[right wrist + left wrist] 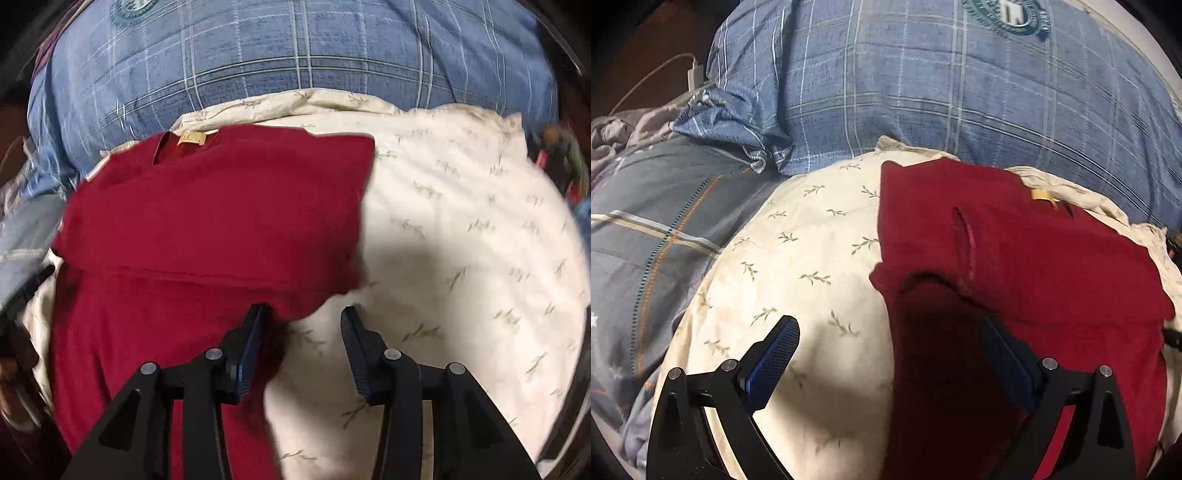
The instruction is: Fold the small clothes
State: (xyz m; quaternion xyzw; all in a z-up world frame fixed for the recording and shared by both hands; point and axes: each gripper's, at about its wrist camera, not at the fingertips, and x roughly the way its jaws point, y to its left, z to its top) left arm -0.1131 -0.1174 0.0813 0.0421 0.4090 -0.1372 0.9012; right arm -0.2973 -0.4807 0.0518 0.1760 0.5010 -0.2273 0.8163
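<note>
A dark red T-shirt (1052, 266) (207, 206) with a yellow neck label (191, 138) lies flat on a cream leaf-print cloth (798, 258) (461, 221), its sides folded inward. My left gripper (890, 332) hovers open and wide over the shirt's left edge. One blue pad (775, 362) is above the cream cloth and the other is in shadow above the red fabric. My right gripper (303, 317) is open at the shirt's right lower edge. Its left finger (255, 332) sits by the red hem, and only cream cloth shows between the jaws.
A large blue plaid pillow (923, 81) (295, 48) rises behind the cream cloth. Grey plaid bedding (657, 229) lies to the left, with a white charger and cable (692, 75) beyond it. Colourful clutter (561, 155) sits at the right edge.
</note>
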